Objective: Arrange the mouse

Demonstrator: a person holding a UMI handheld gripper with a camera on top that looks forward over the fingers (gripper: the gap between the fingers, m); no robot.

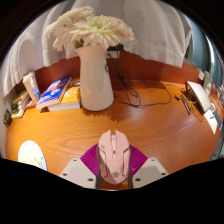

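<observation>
- The mouse [113, 155] is pale pink and white. It sits between the two fingers of the gripper [113, 172], close to the camera.
- The jaws look closed in on the sides of the mouse, with the pink pads [92, 158] right against it. I think they are pinching it.
- I cannot tell if the mouse rests on the tabletop [160, 125] or is lifted a little.
- The step in hand looks like carrying the mouse to its spot. Next it needs a bare bit of wood to be set down on, flat and straight.
- A white vase [96, 78] stands on the tabletop, well beyond the fingers. It holds pale flowers [88, 30].
- The mouse should stay away from the vase, because a bump could tip it.
- Books [55, 92] lie beside the vase.
- A dark cable [140, 97] runs over the wood on the other side of the vase.
</observation>
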